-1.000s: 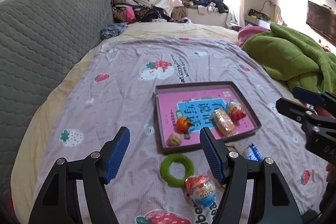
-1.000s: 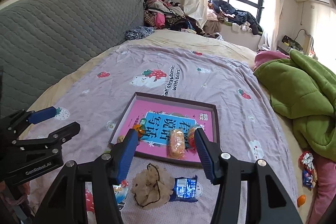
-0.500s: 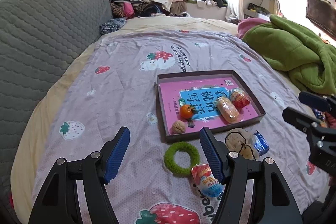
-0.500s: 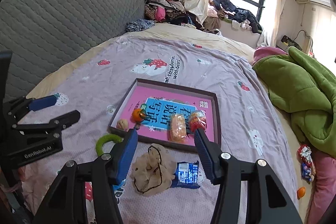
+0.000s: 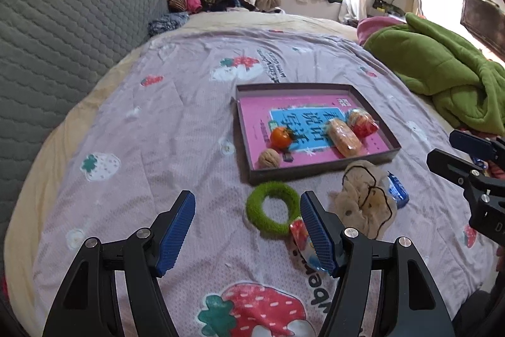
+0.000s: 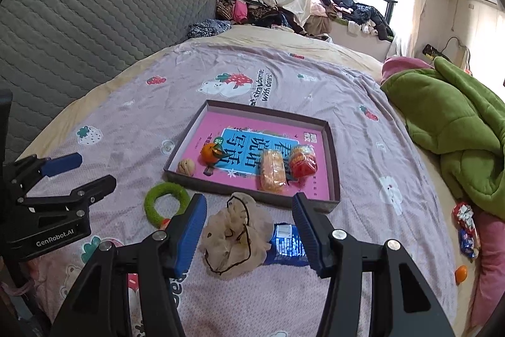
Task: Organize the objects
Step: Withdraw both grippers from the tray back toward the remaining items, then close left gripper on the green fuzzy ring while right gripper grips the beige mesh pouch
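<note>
As both grippers sank, left gripper (image 5: 247, 210) open, right gripper (image 6: 249, 215) open, scrunchie (image 6: 235, 237) nearer

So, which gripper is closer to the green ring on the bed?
Left. The left gripper hangs open just in front of the green ring, its right finger beside it. The right gripper is off to the ring's right, over the beige scrunchie.

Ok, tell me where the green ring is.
The green ring lies on the bedspread just in front of the tray's near edge, left of the beige scrunchie.
</note>
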Action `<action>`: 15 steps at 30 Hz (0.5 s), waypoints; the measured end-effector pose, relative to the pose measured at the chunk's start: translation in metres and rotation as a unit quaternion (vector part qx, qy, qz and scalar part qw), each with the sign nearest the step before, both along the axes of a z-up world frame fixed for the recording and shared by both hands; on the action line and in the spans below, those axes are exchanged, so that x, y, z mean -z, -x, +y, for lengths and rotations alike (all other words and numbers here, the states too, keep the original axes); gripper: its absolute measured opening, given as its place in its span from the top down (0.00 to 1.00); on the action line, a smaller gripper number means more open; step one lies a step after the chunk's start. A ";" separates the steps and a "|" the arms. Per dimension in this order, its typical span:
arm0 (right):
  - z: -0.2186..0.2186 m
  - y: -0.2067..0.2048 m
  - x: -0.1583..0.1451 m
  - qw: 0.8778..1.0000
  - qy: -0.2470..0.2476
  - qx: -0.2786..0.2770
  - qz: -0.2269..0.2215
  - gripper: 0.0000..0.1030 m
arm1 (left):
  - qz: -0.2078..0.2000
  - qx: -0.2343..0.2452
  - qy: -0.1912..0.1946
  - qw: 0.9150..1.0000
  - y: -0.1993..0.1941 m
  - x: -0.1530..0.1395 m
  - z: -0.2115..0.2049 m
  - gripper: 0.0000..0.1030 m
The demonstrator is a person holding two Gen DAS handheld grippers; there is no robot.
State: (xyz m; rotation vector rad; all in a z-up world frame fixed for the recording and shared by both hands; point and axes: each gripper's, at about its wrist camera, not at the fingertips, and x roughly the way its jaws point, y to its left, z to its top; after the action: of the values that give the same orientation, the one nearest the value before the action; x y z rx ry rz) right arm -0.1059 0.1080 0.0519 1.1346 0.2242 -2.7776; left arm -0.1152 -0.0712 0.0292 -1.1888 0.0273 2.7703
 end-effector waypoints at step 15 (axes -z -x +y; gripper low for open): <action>0.008 -0.008 0.014 1.000 0.008 0.018 -0.009 0.46 | -0.029 -0.002 -0.004 1.000 0.016 0.023 -0.007 0.31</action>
State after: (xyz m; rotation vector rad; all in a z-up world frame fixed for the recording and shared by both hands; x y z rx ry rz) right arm -0.0981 0.1162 0.0378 1.1718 0.1821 -2.7944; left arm -0.1307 -0.0778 0.0060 -1.2673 0.0097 2.7357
